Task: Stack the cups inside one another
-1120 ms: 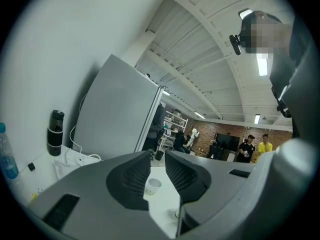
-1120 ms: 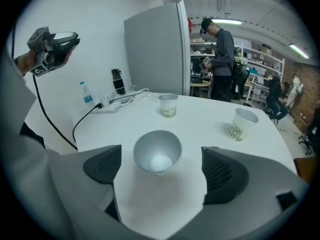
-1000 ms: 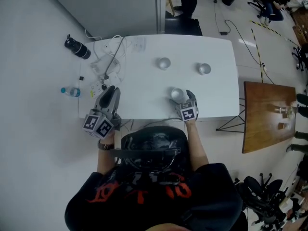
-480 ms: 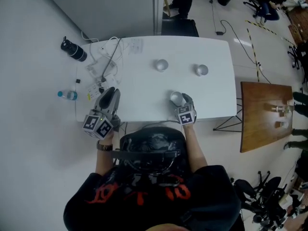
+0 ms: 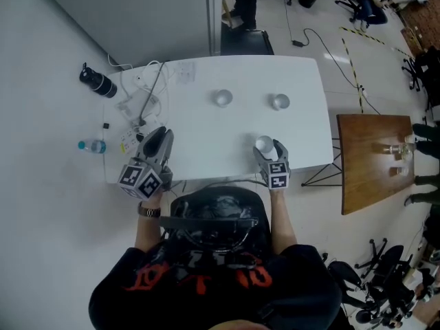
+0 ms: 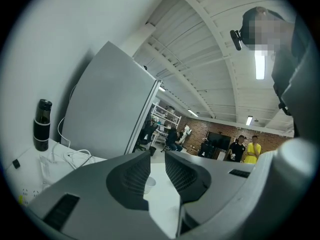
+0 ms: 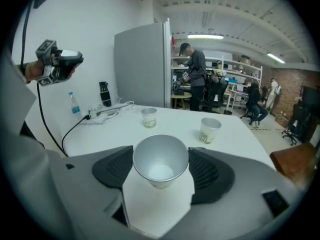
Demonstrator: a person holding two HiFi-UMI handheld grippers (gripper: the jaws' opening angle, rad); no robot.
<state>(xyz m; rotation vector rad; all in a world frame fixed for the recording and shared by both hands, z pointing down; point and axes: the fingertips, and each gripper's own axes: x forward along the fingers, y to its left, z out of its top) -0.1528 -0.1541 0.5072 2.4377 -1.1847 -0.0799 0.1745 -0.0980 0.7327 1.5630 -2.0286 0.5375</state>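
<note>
Before us lies the white table (image 5: 206,133). Our left gripper (image 5: 159,132) hovers over its left side, jaws a narrow slit apart with nothing between them. Our right gripper (image 5: 268,150), whose jaws have just been closing, clamps an upright cup (image 7: 160,156) near the front edge. A second cup (image 5: 221,99) and a third cup (image 5: 279,102) stand apart farther in.

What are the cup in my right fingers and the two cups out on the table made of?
Held cup: likely paper, matte pale grey inside, thin rolled rim. Right table cup: opaque white with a greenish print, probably paper too. Left table cup: paler, perhaps translucent, so paper or thin plastic; too small to tell.
</note>
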